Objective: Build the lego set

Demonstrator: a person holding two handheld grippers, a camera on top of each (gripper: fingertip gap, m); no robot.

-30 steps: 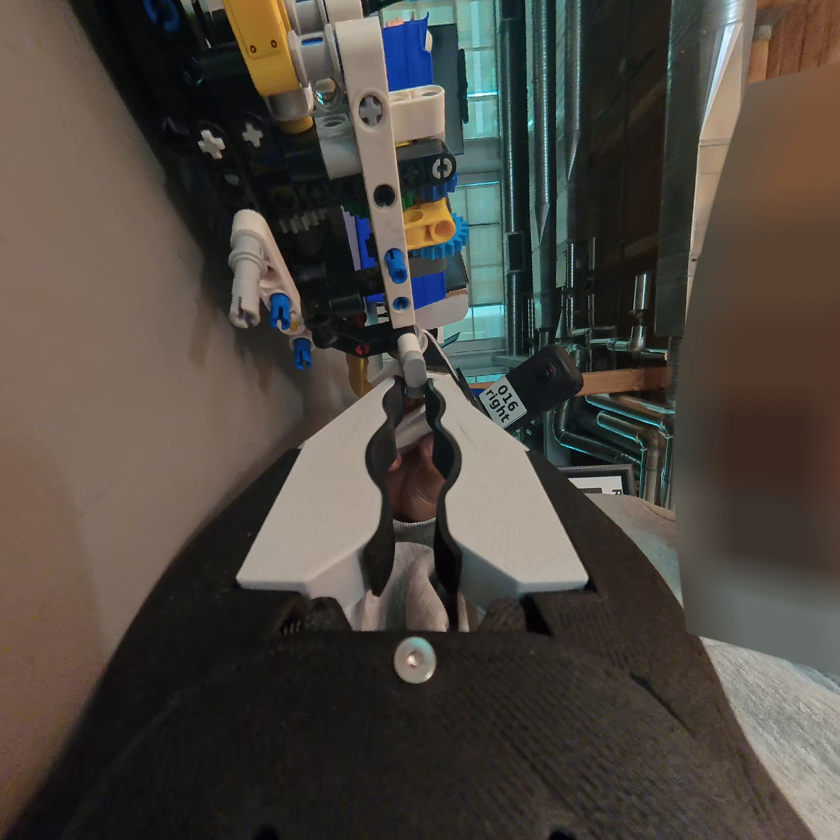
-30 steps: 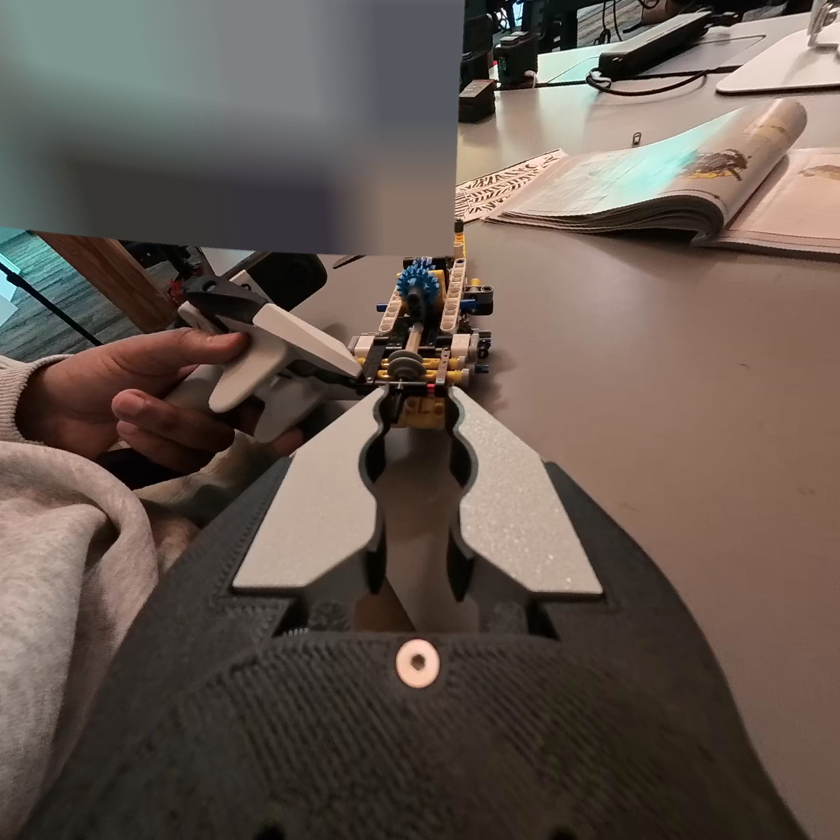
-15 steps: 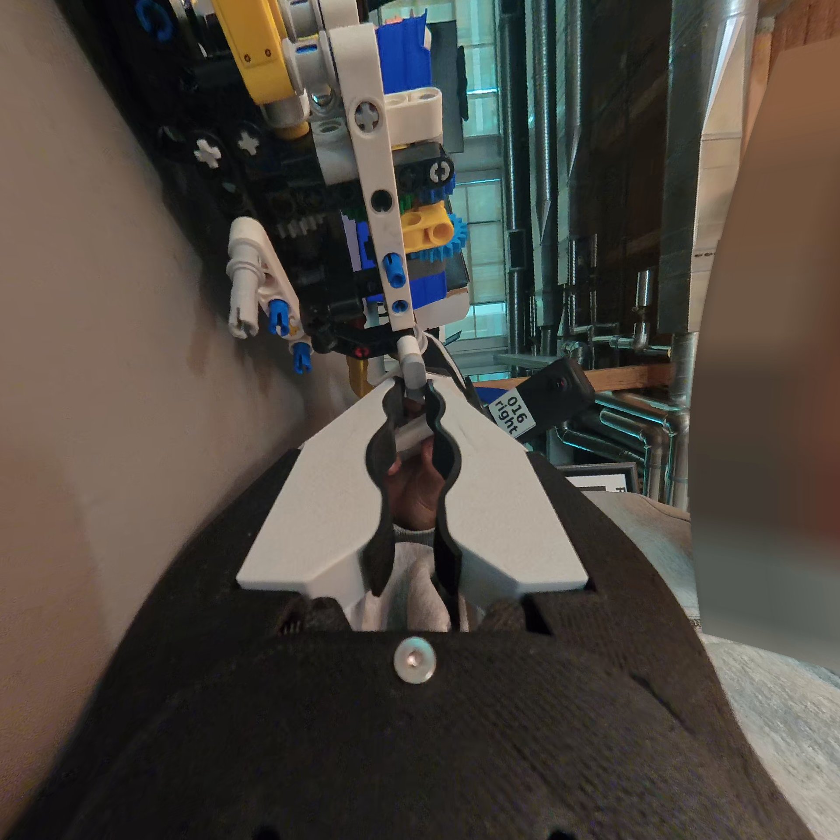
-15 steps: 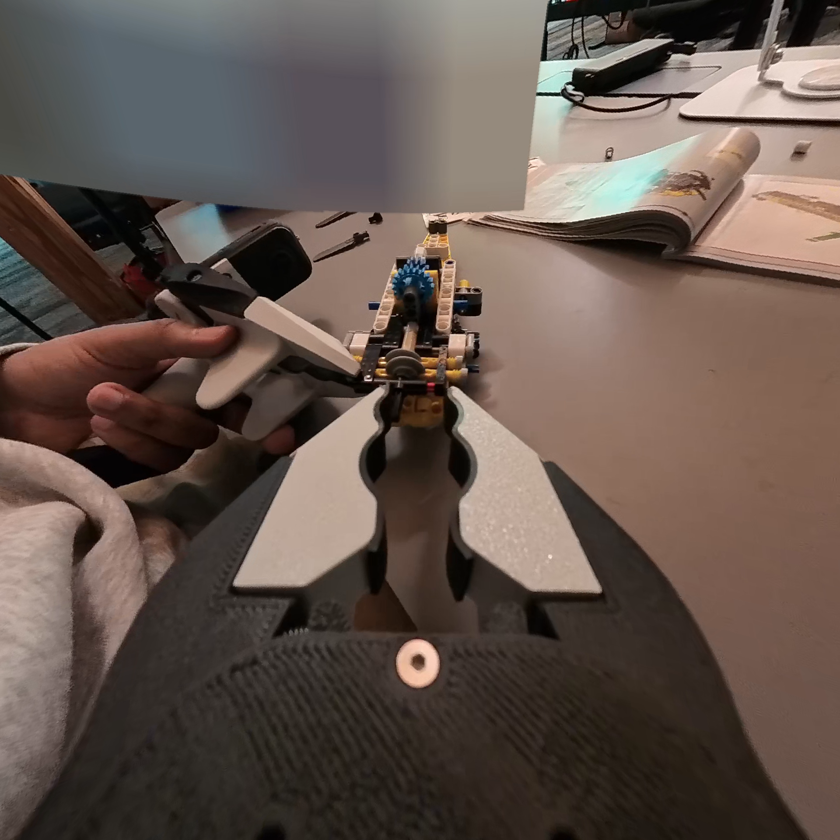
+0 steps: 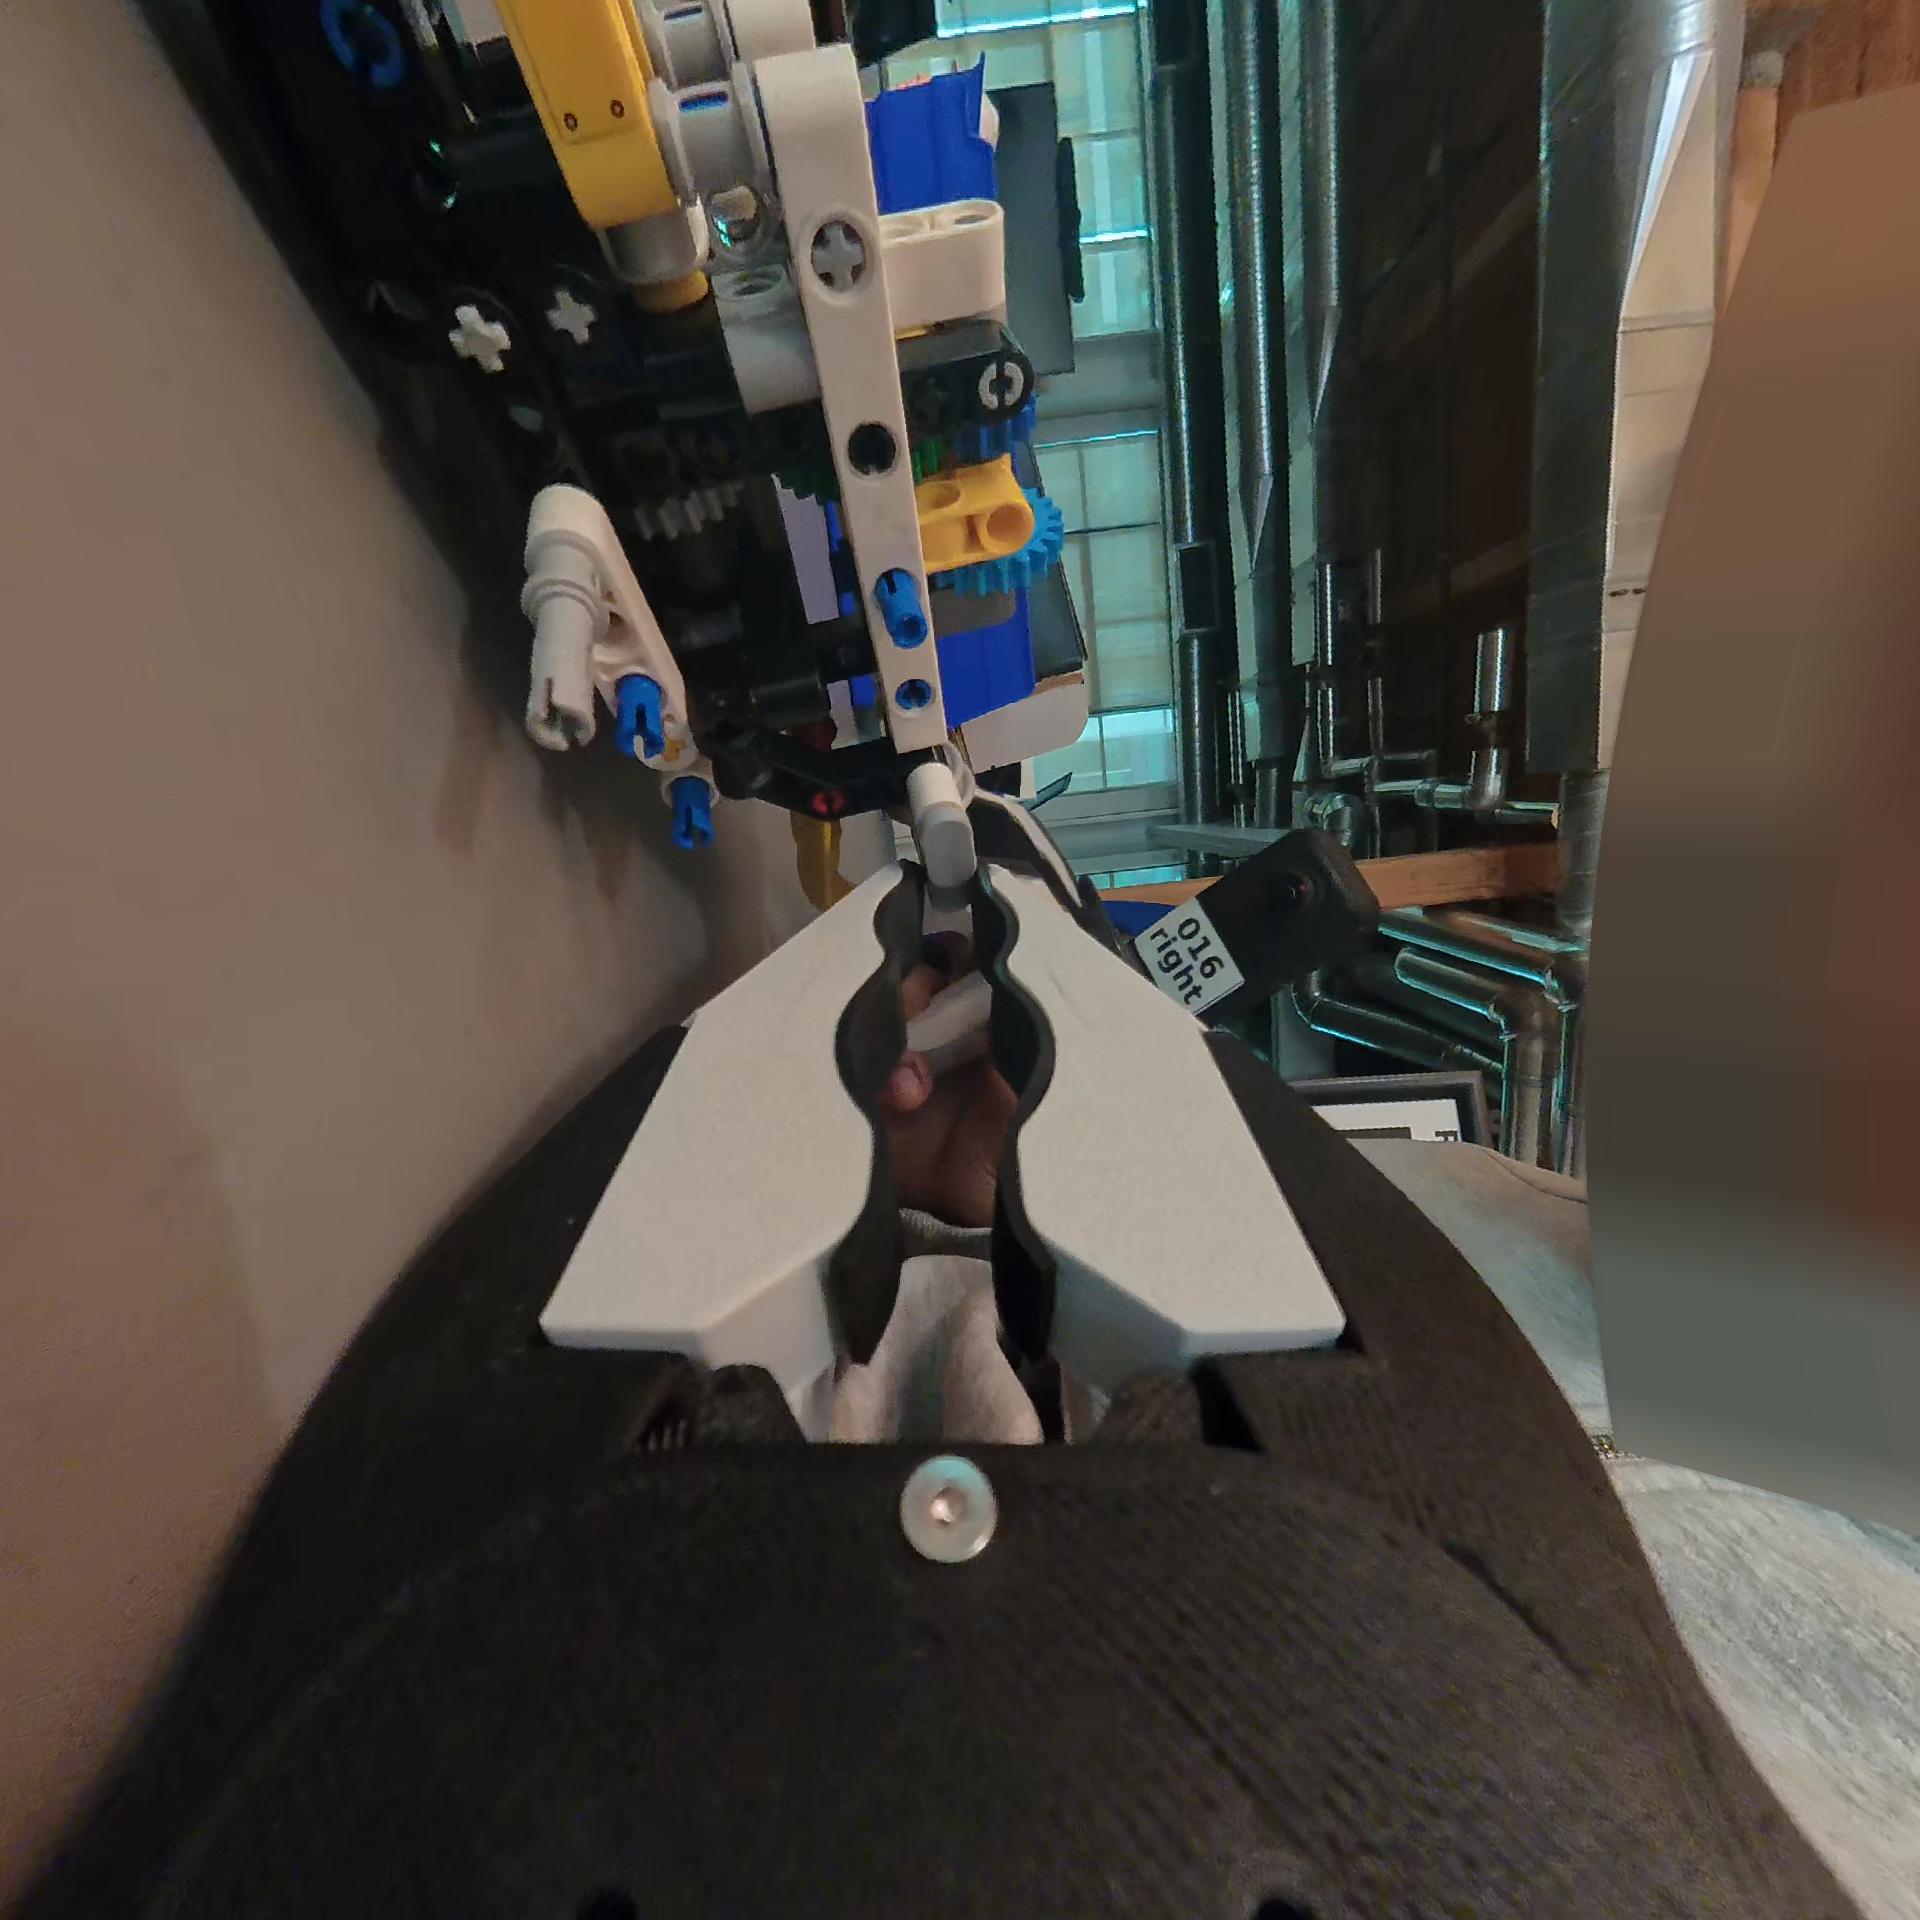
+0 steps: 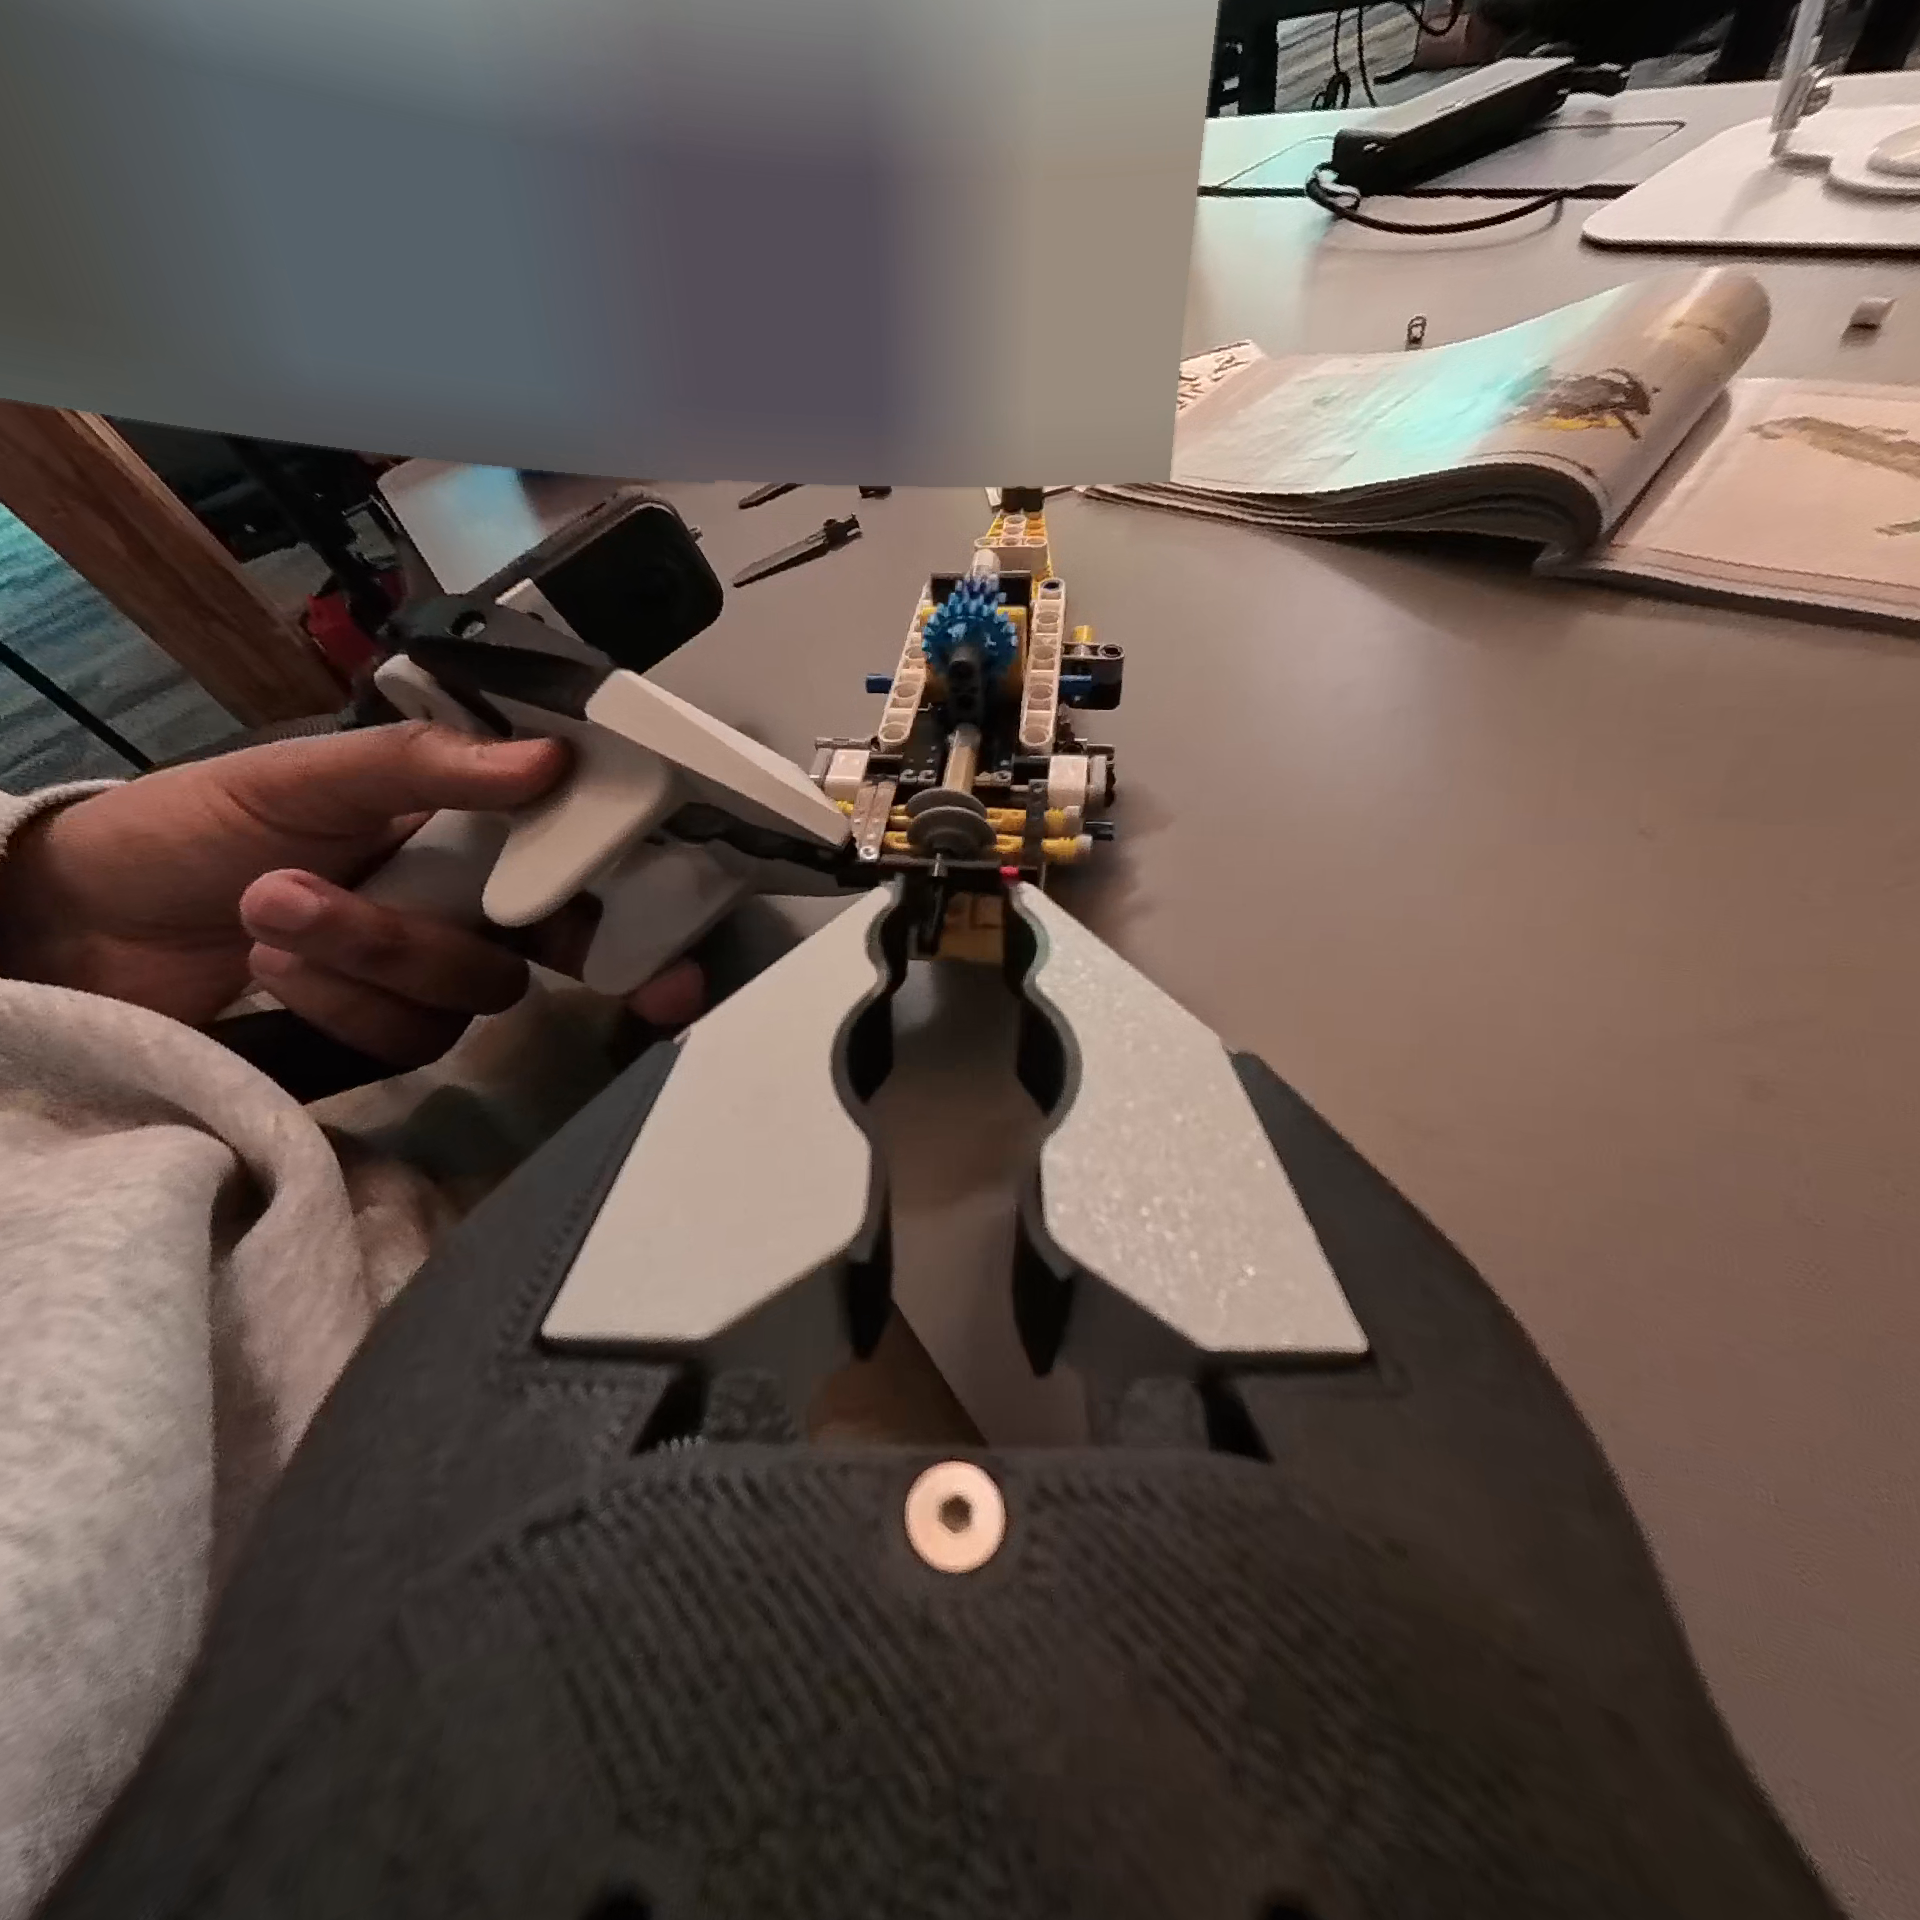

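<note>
The lego model point(image 6: 977, 727), a long frame of white and yellow beams with a blue gear, lies on the grey table point(image 6: 1455, 935). In the left wrist view, which is rolled sideways, the model point(image 5: 831, 436) fills the top. My left gripper point(image 5: 945, 894) is shut on a grey pin point(image 5: 943, 831) at the end of a white beam. It also shows in the right wrist view point(image 6: 831, 836), at the model's near left corner. My right gripper point(image 6: 951, 914) has its jaws narrowly apart and closed on the model's yellow near end.
An open instruction booklet point(image 6: 1558, 457) lies at the back right. A few loose black parts point(image 6: 790, 551) lie behind the model on the left. A white stand base point(image 6: 1766, 197) and a black bar point(image 6: 1455, 135) are on the far table. A hand point(image 6: 312, 852) holds the left gripper. Left and right tips are no more than a few centimetres apart.
The right wrist view has shifted, so the booklet sits farther right in it. Both grippers keep their hold on the model, which has barely moved.
</note>
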